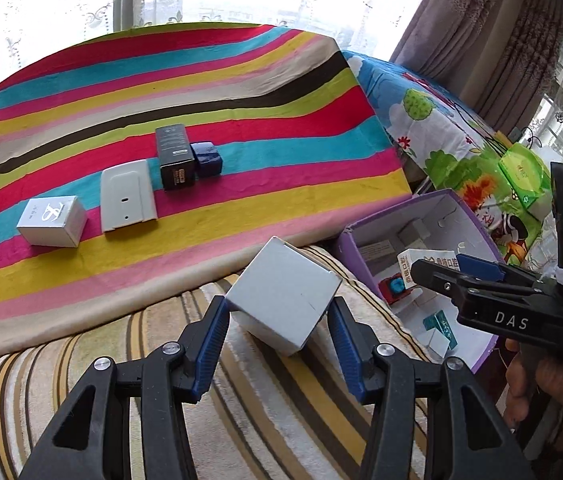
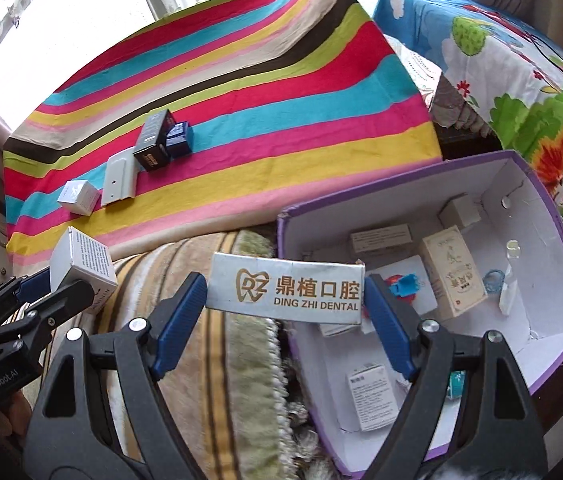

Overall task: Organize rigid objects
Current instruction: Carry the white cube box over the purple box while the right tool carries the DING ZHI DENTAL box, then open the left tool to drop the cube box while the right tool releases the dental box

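My left gripper [image 1: 279,314] is shut on a plain white carton [image 1: 283,300], tilted, above a striped plush cushion. My right gripper [image 2: 285,292] is shut on a white box printed "Ding Zhi Dental" [image 2: 285,286], at the left rim of an open purple storage box [image 2: 361,212]. From the left wrist view the right gripper [image 1: 439,266] and its dental box [image 1: 425,260] hang over that storage box [image 1: 361,256]. From the right wrist view the left gripper [image 2: 61,284] and its carton [image 2: 81,260] are at the left.
On the striped cloth [image 1: 281,128] lie a white logo box [image 1: 51,220], a flat white casing [image 1: 127,196], a black box [image 1: 173,156] and a small blue box [image 1: 207,158]. Several small boxes and items fill the purple box. A cartoon-print sheet [image 2: 501,60] lies right.
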Available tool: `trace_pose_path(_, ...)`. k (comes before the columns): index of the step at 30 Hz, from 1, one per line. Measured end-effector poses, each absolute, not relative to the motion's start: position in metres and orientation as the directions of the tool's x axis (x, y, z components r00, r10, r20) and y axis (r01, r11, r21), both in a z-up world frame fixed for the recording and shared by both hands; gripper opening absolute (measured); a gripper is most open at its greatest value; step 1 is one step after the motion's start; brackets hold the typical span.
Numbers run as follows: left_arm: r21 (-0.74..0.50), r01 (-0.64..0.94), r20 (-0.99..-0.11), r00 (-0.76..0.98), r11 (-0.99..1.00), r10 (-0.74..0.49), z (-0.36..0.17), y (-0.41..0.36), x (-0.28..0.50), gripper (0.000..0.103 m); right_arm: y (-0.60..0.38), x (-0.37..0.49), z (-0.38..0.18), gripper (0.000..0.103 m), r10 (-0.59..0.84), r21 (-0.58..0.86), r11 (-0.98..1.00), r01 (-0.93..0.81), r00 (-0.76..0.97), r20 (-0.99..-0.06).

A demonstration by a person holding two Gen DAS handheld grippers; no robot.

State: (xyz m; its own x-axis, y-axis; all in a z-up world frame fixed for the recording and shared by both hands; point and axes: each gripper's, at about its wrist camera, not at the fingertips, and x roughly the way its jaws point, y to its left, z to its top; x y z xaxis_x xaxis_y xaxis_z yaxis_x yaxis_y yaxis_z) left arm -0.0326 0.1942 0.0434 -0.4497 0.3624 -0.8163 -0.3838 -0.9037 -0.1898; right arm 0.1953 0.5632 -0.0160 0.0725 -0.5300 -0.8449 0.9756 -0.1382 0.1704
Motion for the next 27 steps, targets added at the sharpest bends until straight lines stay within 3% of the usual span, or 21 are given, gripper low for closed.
trace_pose_path(12, -0.252, -0.559, -0.841, -0.277, -0.790, 0.464, 0.038, 0.300, -0.005, 0.051, 0.616, 0.088, -0.038, 0.083, -0.480, 0.088, -0.324, 0.942, -0.084, -0.873)
trace_pose_path(27, -0.236, -0.658, -0.891, -0.147, -0.715, 0.430, 0.011, 0.392, 0.002, 0.051, 0.636, 0.033, -0.055, 0.083, -0.464, 0.078, -0.409, 0.909, -0.133, -0.876)
